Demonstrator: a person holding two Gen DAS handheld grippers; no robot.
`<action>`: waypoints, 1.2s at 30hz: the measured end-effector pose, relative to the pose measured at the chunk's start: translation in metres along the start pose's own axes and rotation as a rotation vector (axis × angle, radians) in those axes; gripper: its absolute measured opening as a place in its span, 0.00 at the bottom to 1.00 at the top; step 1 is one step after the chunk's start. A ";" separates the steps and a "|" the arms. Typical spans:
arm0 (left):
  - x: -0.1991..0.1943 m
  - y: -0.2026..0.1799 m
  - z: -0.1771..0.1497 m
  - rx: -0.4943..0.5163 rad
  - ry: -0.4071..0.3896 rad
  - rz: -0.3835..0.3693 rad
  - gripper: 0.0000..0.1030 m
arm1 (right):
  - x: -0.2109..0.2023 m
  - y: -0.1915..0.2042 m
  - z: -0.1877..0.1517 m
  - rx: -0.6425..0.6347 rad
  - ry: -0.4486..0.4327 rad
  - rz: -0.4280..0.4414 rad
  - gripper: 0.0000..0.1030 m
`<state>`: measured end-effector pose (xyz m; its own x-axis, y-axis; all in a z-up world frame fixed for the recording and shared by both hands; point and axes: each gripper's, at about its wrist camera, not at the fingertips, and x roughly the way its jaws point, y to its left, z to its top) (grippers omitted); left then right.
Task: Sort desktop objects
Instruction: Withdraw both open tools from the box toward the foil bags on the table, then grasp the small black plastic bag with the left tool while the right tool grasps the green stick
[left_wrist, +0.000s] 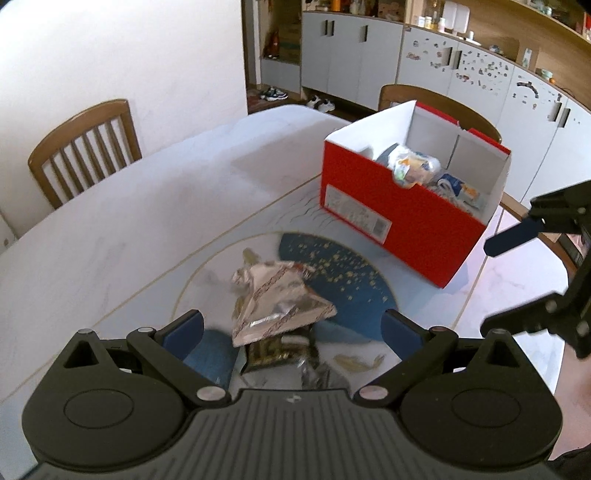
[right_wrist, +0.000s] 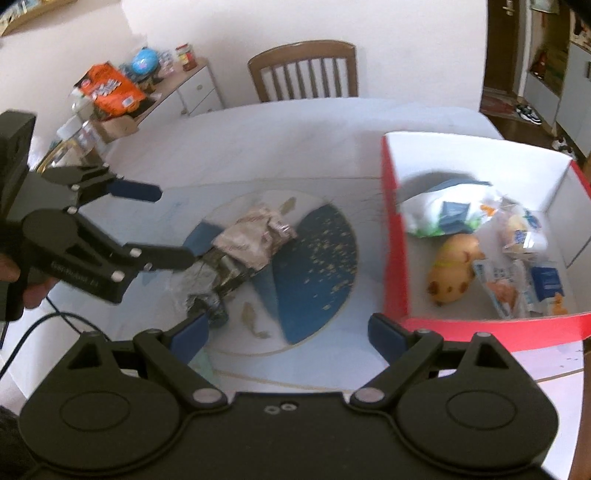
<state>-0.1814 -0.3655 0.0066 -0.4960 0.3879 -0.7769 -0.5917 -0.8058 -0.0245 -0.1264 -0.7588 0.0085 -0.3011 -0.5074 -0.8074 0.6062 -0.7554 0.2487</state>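
Hovering over the leftovers: left gripper (left_wrist: 291, 328) sits low above the crumpled silver foil snack wrapper (left_wrist: 279, 302), fingers (left_wrist: 184, 332) spread wide on either side of it, nothing clamped. Wide stance looks deliberate, since the wrapper is bulky and puffed up, so it needs the full opening to straddle it. Wrapper lies on the round blue-and-white patterned placemat (left_wrist: 351, 295), stacked on a darker, camouflage-patterned packet (left_wrist: 280, 350) that pokes out beneath it. Loose scraps lie just beside both.

Centre: white table (left_wrist: 129, 229) otherwise bare around the mat.

Right of that, the open red cardboard box with white lining (right_wrist: 393, 258) stands next to the mat's edge, near enough for short carries. Already inside it: a green-and-white bag (right_wrist: 447, 214), a tan plush toy (right_wrist: 454, 269), several small sachets (right_wrist: 517, 280). So my read is sorting is mostly done; the wrapper pile is what's left.

Far right: right gripper (right_wrist: 288, 332) held above the table between mat and box, fingers (right_wrist: 384, 328) also apart and empty. Probably staged clear of the left one's approach.

Risk: grabbing foil plus packet together, or foil slipping.
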 end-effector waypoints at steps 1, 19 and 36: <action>0.001 0.002 -0.003 0.001 0.003 -0.002 1.00 | 0.003 0.004 -0.002 0.000 0.007 0.004 0.91; 0.033 0.020 -0.038 -0.013 0.083 -0.069 0.99 | 0.053 0.065 -0.033 -0.087 0.097 0.008 0.90; 0.053 0.008 -0.052 0.026 0.131 -0.198 0.99 | 0.085 0.092 -0.042 -0.163 0.136 -0.025 0.82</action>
<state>-0.1794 -0.3744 -0.0670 -0.2829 0.4747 -0.8335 -0.6864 -0.7071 -0.1698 -0.0657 -0.8538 -0.0595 -0.2220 -0.4201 -0.8799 0.7138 -0.6848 0.1468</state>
